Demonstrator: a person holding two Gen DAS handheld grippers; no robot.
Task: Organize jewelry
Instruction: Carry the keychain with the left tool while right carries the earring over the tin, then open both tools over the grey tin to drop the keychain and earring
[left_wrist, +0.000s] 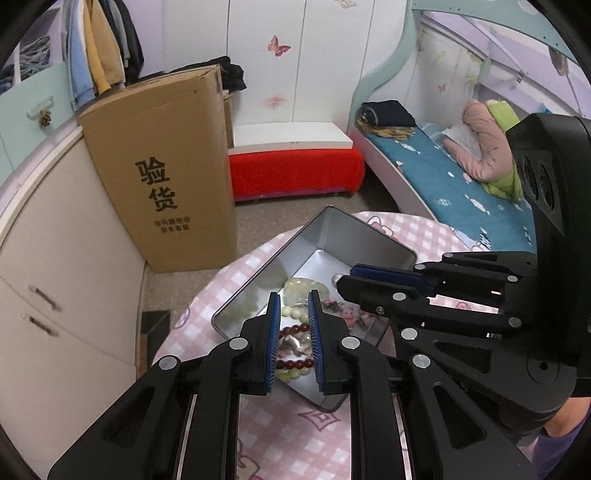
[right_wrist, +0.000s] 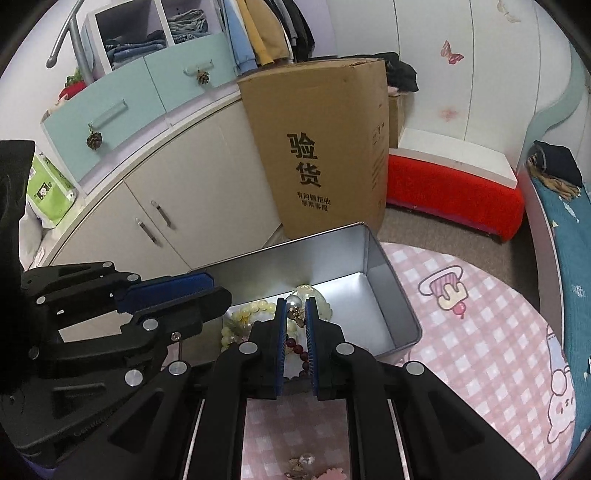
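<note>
Holding both grippers over the open metal tin (left_wrist: 258, 273), we see it resting on the pink checked tablecloth (left_wrist: 280, 424) of a round table, near the table's far edge. Our left gripper (left_wrist: 293, 306) hangs above the tin with its blue pads (left_wrist: 274, 325) parted and nothing between them; through the gap show a dark red bead bracelet (left_wrist: 295, 328) and a pale yellowish bead bracelet (left_wrist: 291, 312) lying on the tin's floor, with a pale jade-like pendant (left_wrist: 306, 286) further in.

Our right gripper (right_wrist: 295, 308) is over the same tin (right_wrist: 384, 288), its pads (right_wrist: 281, 332) set close together on a small gold-toned ornament (right_wrist: 296, 314) that sits between the tips; a pearl (right_wrist: 294, 301) shows just beyond it. Whether the pads truly press on the ornament we cannot tell for certain. On the cloth at the near edge lie another small gold-and-pearl piece (right_wrist: 301, 461) and a pink flower-shaped piece (right_wrist: 332, 474), outside the tin. A tall cardboard box (right_wrist: 321, 155) stands on the floor beyond the table.
</note>
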